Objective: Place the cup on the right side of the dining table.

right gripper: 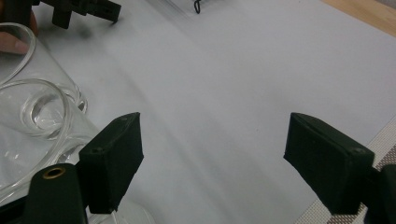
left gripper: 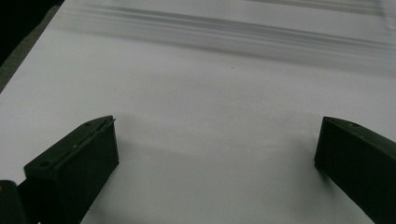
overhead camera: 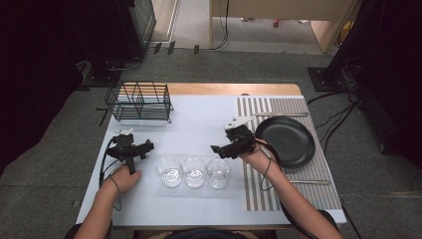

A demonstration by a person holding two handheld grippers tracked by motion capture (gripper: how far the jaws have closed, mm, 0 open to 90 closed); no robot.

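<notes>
Glasses (overhead camera: 194, 172) stand between both hand-held grippers; left (overhead camera: 148, 147) and right (overhead camera: 217, 149) released, nothing grasped.

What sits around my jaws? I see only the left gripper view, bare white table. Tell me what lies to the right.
Observer: Three clear glasses stand in a row on the table, to the right of your left gripper.
Operator: Report the other gripper.
Observer: The right gripper hangs just above the rightmost glass, jaws wide apart, holding nothing.
Operator: Give me what is behind.
Observer: A black wire rack stands at the far left of the table.
Operator: And the far right.
Observer: A black plate rests on a striped mat.
</notes>
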